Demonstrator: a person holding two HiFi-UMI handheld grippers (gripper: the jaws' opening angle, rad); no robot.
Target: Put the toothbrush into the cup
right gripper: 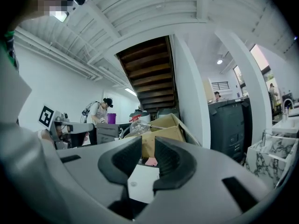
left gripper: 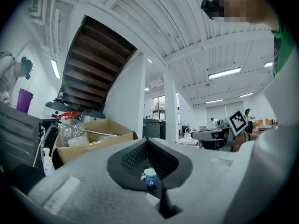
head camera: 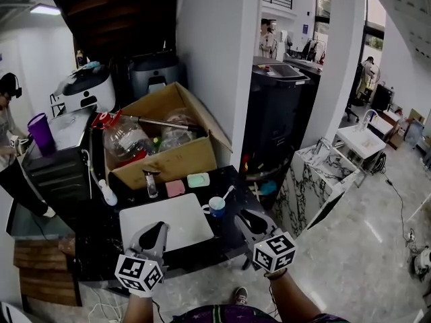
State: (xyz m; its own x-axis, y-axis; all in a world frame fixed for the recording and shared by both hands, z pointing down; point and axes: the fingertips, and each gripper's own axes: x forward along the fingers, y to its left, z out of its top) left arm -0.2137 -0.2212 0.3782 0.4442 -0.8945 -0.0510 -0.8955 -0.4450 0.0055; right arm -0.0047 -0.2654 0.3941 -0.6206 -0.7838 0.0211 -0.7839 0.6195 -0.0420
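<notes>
Currently: toothbrush (head camera: 228, 193) stands in cup (head camera: 216, 208), top leaning right | left gripper (head camera: 160, 228) closed, empty | right gripper (head camera: 246, 216) apart, empty

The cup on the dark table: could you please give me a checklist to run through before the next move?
1. The cup stands upright on the table: ok.
2. The toothbrush is outside the cup: cannot tell; its handle slants up from the rim.
3. The right claw is open and empty: ok.
4. The left claw is open: not ok, jaws together, nothing held.
5. Both claws hang clear of the cup, by the white board: ok.
</notes>
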